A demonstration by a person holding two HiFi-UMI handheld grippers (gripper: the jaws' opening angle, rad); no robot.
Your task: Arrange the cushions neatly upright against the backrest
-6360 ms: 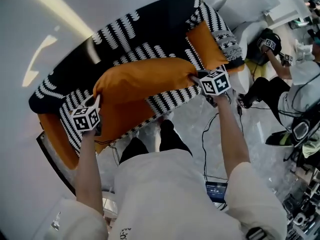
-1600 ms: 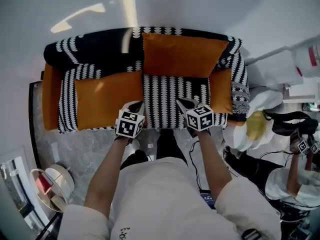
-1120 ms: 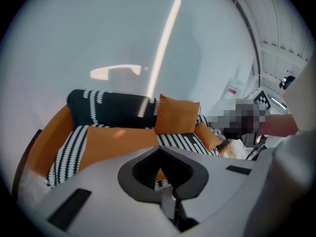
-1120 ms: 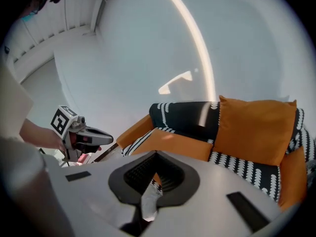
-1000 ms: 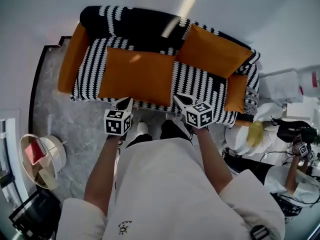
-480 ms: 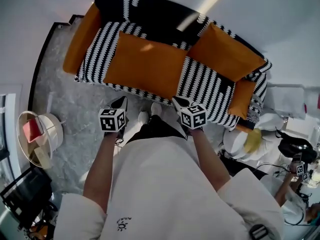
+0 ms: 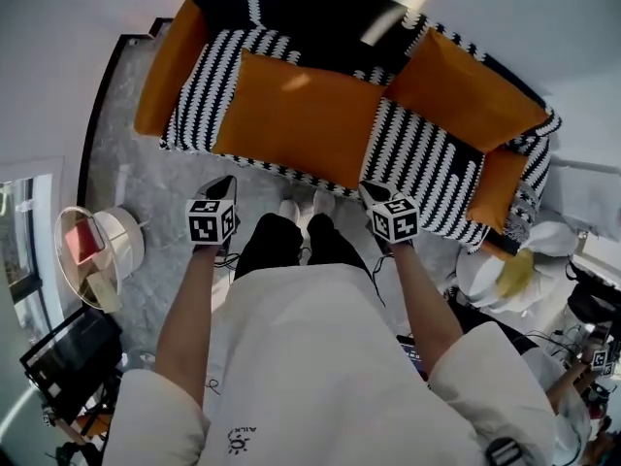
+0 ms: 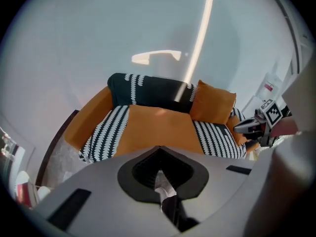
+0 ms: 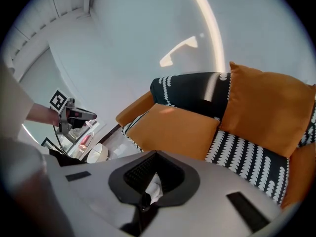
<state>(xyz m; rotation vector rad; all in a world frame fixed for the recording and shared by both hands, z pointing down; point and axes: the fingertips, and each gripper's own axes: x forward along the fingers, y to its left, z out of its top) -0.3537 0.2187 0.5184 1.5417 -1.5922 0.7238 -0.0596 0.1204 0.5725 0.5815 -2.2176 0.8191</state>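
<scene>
The left hand-held gripper has its jaws pressed fully together and grips nothing. It points down and forward at the front edge of the sofa without touching it. Its marker cube carries black-and-white square code patterns on each visible face. A small print low on the person's shirt is too small to read. On the floor, left of this gripper and well apart from it, stands a white round container holding a red item.

The flat cushion, orange, lies face-down on the seat. It is ahead of the left hand-held gripper and to its right, spanning the space ahead of both grippers, and neither touches it.

The right hand-held gripper is likewise closed to its narrowest setting and holds nothing. It bears the same type of coded cube. It points at the patterned seat section beside the flat cushion, clear of the sofa.

The upright cushion, also orange, stands against the backrest at the sofa's right end. It is ahead of the right hand-held gripper and to its right, beyond the bare seat section.
</scene>
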